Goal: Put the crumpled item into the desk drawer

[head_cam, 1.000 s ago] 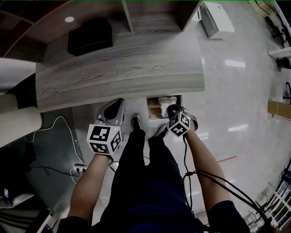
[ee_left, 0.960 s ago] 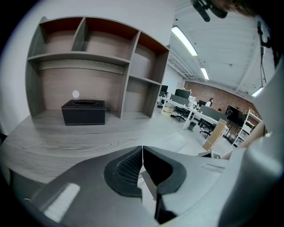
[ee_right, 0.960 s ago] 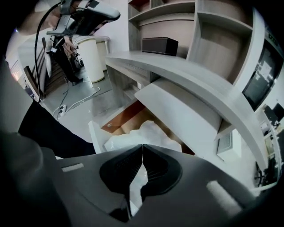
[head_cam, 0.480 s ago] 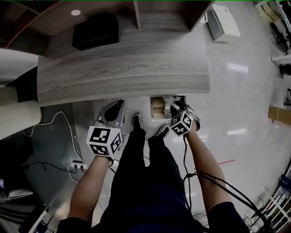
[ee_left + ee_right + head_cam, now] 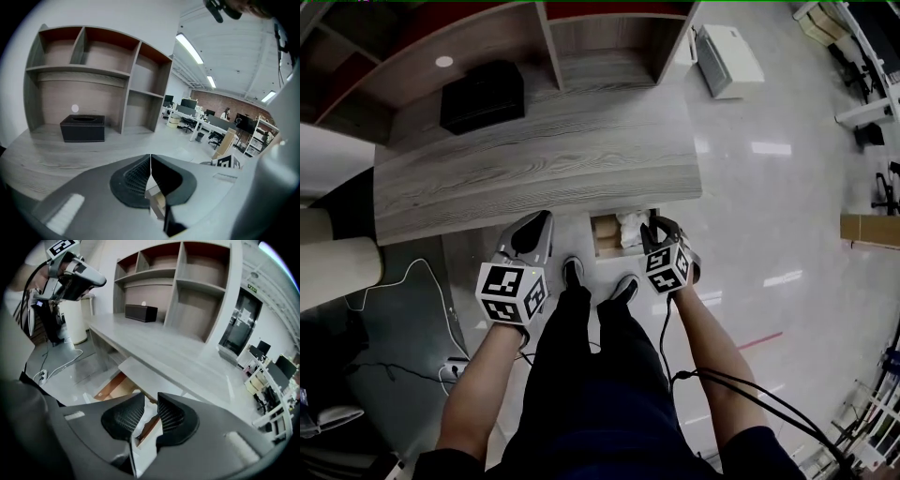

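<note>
Right tongs (image 5: 151,405) opening, empty, over crumpled item (image 5: 633,225) in the drawer (image 5: 604,236)

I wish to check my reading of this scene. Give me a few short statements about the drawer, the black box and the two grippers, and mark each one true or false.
1. The desk drawer is open, and the crumpled item lies in it. True.
2. The black box stands on the floor. False: it stands on the desk, below the shelves.
3. The left gripper has its jaws together with nothing between them. True.
4. The right gripper is clamped on the crumpled item. False: its jaws are opening and the pads do not press on anything. The item shows below, through the gap.
</note>
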Available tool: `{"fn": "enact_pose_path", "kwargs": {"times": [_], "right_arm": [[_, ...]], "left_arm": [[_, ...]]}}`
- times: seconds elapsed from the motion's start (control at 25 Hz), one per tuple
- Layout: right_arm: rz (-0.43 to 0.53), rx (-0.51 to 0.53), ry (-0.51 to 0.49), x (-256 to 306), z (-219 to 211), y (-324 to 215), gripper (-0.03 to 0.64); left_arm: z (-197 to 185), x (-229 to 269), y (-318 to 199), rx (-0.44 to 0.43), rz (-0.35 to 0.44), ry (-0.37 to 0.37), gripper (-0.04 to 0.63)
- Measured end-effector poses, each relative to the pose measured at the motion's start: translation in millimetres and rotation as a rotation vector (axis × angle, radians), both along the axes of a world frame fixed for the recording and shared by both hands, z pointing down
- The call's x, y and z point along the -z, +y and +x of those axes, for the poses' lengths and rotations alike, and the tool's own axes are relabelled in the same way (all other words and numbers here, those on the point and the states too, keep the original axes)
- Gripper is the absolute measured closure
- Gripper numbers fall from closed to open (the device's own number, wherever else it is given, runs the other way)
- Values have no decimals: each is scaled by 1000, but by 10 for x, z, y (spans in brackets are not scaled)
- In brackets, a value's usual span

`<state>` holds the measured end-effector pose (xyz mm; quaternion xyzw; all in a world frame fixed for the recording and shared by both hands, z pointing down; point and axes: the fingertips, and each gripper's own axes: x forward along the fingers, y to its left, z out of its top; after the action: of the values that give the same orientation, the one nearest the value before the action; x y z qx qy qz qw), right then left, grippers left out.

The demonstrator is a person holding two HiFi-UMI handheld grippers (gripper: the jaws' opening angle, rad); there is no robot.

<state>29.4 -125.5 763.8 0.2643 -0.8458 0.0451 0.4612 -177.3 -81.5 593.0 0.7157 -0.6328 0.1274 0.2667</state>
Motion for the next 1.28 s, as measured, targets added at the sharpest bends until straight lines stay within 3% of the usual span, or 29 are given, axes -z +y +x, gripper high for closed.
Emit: {"fn": "enact_pose_path", "kwargs": {"times": [0.32, 0.64, 0.84, 1.12, 1.28], "right_arm": [[126, -163, -225, 1068, 98, -292, 528], [277, -318, -498, 2433, 248, -625, 540], [400, -343, -632, 3244, 315, -690, 576], [541, -329, -770, 4203, 305, -672, 603], [573, -344, -814, 4516, 312, -682, 611]], "left_arm": [[218, 554, -315, -54, 100, -36, 591], [408, 1325, -685, -85, 251, -73, 591], [605, 1922, -744, -141, 383, -127, 591], [752, 2654, -827, -153, 532, -97, 591], [783, 2887, -874, -152, 583, -85, 591]]}}
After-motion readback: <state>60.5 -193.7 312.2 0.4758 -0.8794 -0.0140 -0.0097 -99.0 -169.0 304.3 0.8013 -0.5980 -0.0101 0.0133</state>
